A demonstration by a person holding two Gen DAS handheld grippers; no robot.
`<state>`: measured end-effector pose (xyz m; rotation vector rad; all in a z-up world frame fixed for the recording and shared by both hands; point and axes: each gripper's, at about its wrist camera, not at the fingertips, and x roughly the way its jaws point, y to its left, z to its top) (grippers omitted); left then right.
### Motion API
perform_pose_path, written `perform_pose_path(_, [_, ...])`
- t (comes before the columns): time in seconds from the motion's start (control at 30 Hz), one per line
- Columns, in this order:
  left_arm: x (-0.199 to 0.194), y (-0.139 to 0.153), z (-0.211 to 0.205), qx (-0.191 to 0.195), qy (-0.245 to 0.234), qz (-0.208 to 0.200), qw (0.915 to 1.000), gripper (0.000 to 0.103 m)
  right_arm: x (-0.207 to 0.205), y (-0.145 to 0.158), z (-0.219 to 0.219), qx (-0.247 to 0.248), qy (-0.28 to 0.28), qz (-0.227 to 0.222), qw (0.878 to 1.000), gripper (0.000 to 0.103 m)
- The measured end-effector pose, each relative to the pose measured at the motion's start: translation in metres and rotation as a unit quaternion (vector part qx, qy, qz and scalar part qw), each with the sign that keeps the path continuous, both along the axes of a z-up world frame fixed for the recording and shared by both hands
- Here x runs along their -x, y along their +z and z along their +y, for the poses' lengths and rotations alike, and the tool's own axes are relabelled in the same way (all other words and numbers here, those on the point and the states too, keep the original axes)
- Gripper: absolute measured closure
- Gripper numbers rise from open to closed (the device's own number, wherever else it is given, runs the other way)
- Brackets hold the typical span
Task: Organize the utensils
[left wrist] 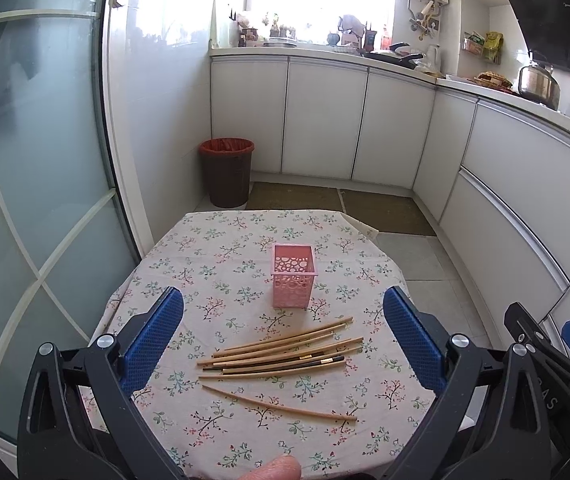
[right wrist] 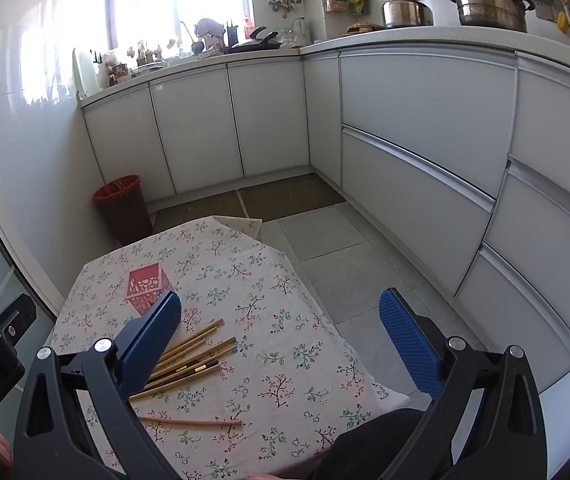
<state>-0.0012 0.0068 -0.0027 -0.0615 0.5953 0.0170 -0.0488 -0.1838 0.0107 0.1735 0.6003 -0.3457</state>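
Left claw (left wrist: pixel 283 344) is hanging wide open over the near part of the table (left wrist: pixel 189 248), holding nothing, its blue pads spread either side of the chopsticks (left wrist: pixel 281 354). Chopsticks are lying loose in a fanned pile on the floral cloth, mostly pale bamboo, a couple dark ones with gold bands mixed in. One single chopstick (left wrist: pixel 281 404) is lying apart, nearer the table's front edge. Pink holder (left wrist: pixel 293 280) is standing upright just behind the pile, square, perforated with round holes, nothing showing inside it. Right claw (right wrist: pixel 281 344) is also gaping wide and holding nothing, sitting to the right of the pile, with its left pad overlapping the pile and holder in its view. A brown bin (left wrist: pixel 227 172) is sitting on the floor beyond the table.
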Motion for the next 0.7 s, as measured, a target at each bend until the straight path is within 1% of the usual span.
perform_pose_path(0.7, [-0.0017,-0.0010,-0.0016,-0.001,0.000,0.005,1.0000,0.007,-0.0004,-0.0009,0.0004,-0.003,0.001,0.003,1.000,0.006])
